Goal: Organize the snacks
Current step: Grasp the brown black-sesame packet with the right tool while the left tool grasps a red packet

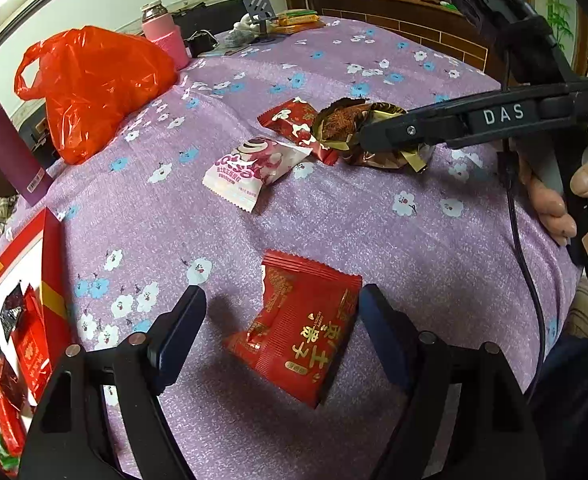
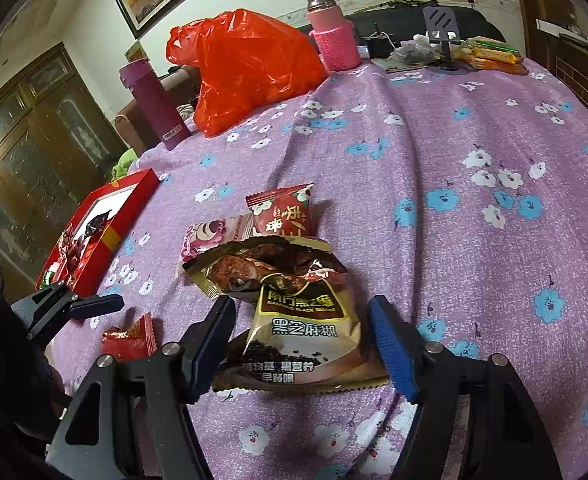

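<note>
My left gripper (image 1: 281, 320) is open over the purple flowered cloth, with a red snack packet (image 1: 302, 328) lying between its fingers; the right pad is at the packet's edge and the left pad is clear of it. My right gripper (image 2: 302, 340) is also open and straddles a beige and brown sesame packet (image 2: 306, 320) that lies flat on the cloth. From the left wrist its finger (image 1: 394, 132) reaches over that packet (image 1: 346, 124). A pink-white packet (image 1: 249, 168) and a red-and-white packet (image 1: 294, 124) lie beside it. A red box (image 1: 49, 280) holding several packets stands at the left.
An orange plastic bag (image 2: 249, 64), a purple flask (image 2: 153, 104) and a pink-sleeved bottle (image 2: 332, 36) stand along the far left. A phone stand (image 2: 442, 36) and flat packets (image 2: 490, 54) sit at the far end. A person's hand (image 1: 554, 200) grips the right gripper's handle.
</note>
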{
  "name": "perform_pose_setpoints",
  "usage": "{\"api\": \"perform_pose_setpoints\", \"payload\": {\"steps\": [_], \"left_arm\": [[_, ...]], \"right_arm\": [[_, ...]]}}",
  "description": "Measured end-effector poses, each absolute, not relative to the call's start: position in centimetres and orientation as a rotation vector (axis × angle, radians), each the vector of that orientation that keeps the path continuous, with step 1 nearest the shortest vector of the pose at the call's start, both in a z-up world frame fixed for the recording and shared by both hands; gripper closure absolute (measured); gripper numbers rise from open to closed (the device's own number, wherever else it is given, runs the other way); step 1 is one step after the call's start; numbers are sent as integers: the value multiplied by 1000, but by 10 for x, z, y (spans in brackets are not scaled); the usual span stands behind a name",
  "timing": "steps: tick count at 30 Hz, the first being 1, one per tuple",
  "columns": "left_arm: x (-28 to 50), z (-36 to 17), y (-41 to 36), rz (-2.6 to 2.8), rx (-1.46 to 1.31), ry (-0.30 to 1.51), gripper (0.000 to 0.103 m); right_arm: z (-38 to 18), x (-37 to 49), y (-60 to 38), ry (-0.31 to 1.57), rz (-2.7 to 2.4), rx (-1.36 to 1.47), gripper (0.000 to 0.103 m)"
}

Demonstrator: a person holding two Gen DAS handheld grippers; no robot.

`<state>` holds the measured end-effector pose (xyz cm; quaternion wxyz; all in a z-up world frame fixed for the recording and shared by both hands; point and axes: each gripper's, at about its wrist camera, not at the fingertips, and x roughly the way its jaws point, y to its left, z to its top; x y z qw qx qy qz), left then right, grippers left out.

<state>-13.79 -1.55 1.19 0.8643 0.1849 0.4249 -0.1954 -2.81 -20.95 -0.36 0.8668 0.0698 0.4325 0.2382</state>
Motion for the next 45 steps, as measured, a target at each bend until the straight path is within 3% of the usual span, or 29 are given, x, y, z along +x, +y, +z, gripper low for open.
{"api": "perform_pose_setpoints", "payload": {"steps": [25, 45], "left_arm": [[-134, 9, -9, -344, 307, 913, 15], [-137, 10, -11, -331, 315, 899, 18]], "right_arm": [[-5, -25, -214, 907, 517, 192, 29], [-5, -26, -217, 897, 531, 230, 30]]}}
